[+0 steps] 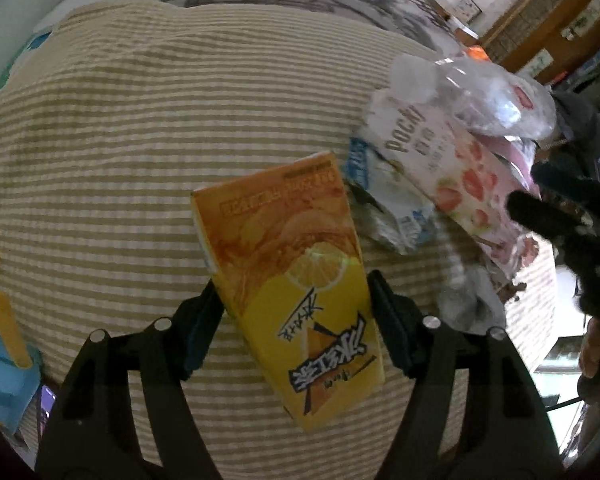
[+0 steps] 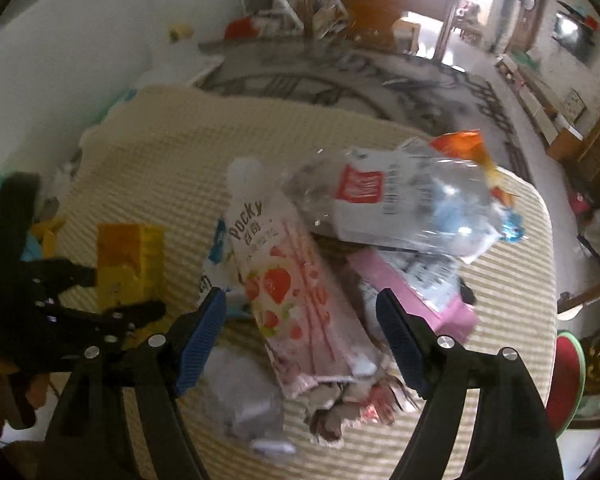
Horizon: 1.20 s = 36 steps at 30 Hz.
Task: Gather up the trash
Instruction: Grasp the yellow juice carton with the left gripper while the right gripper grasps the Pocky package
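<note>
Orange drink carton (image 1: 296, 276) between gripper (image 1: 296, 300) jaws

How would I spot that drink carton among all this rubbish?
Find the striped cloth over the table. Left of the wrapper pile a drink carton lies apart, between the left gripper's fingers. It is the only yellow-orange box, with a lemon slice printed on it.

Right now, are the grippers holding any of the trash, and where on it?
The left gripper straddles the yellow drink carton at its lower half, but a firm grip cannot be told. The right gripper is open over the Pocky box, holding nothing.
</note>
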Each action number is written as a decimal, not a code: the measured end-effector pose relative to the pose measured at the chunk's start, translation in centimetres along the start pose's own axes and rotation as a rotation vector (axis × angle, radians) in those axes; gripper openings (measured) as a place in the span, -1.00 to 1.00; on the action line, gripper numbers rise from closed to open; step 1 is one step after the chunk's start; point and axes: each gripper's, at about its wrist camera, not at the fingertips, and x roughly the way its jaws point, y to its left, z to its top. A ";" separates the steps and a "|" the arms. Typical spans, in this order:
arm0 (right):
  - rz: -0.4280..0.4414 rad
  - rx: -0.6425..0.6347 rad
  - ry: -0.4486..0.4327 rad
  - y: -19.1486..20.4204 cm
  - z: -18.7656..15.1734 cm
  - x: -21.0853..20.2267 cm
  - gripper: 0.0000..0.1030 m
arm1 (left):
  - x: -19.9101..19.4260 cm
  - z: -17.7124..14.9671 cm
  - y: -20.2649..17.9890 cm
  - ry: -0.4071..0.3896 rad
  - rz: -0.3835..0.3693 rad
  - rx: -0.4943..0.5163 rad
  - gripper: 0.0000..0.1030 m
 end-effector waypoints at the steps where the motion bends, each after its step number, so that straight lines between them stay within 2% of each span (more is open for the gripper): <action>1: -0.006 -0.004 0.012 0.1 0.1 0.5 0.45 | 0.0 -0.1 0.1 -0.003 -0.001 -0.013 0.33; 4: -0.034 -0.035 0.039 0.5 0.4 1.8 0.50 | -0.4 -0.3 0.6 -0.013 -0.013 -0.055 0.34; 7: -0.059 -0.075 0.052 1.1 0.5 2.4 0.64 | -0.4 -1.0 0.0 -0.019 -0.013 -0.083 0.41; 10: -0.114 -0.130 0.065 1.9 0.3 3.1 0.72 | -0.4 -1.3 0.0 -0.014 -0.023 -0.117 0.45; 15: -0.147 -0.196 0.081 2.7 -0.2 4.0 0.79 | 0.0 -2.0 -0.7 -0.005 -0.011 -0.116 0.51; 16: -0.137 -0.199 0.079 2.7 -0.2 3.9 0.75 | 0.2 -2.0 -0.8 0.000 -0.015 -0.122 0.51; 17: -0.117 -0.196 0.078 2.7 -0.2 3.6 0.61 | 0.3 -1.8 -0.8 0.000 -0.025 -0.135 0.51; 18: -0.081 -0.189 0.083 2.6 -0.3 3.4 0.31 | 0.2 -1.7 -0.9 -0.005 -0.034 -0.146 0.51; 19: -0.062 -0.182 0.096 2.5 -0.4 3.5 0.15 | 0.1 -1.5 -0.9 -0.012 -0.038 -0.153 0.51; 20: -0.040 -0.172 0.113 2.3 -0.5 3.7 -0.12 | 0.2 -1.4 -1.0 -0.014 -0.036 -0.154 0.51; 21: -0.006 -0.150 0.135 1.9 -0.6 4.1 -0.21 | 0.1 -1.5 -0.9 -0.014 -0.033 -0.153 0.51; 25: -0.017 -0.125 0.118 1.3 -0.6 4.3 -0.17 | 0.8 -1.0 -0.9 0.001 -0.012 -0.154 0.51; 29: -0.021 -0.136 0.089 1.7 -0.6 3.9 0.16 | 1.6 -1.1 -1.1 0.012 -0.023 -0.162 0.50; 31: -0.022 -0.138 0.082 1.9 -0.5 3.9 0.26 | 1.4 -1.2 -0.9 0.007 -0.032 -0.158 0.33; 33: -0.032 -0.146 0.077 2.4 -0.4 4.0 0.52 | 0.6 -1.6 -0.4 -0.005 -0.043 -0.159 0.14; 36: -0.053 -0.165 0.090 3.2 -0.6 4.8 0.50 | -0.5 -1.4 -0.5 -0.033 -0.040 -0.144 -0.11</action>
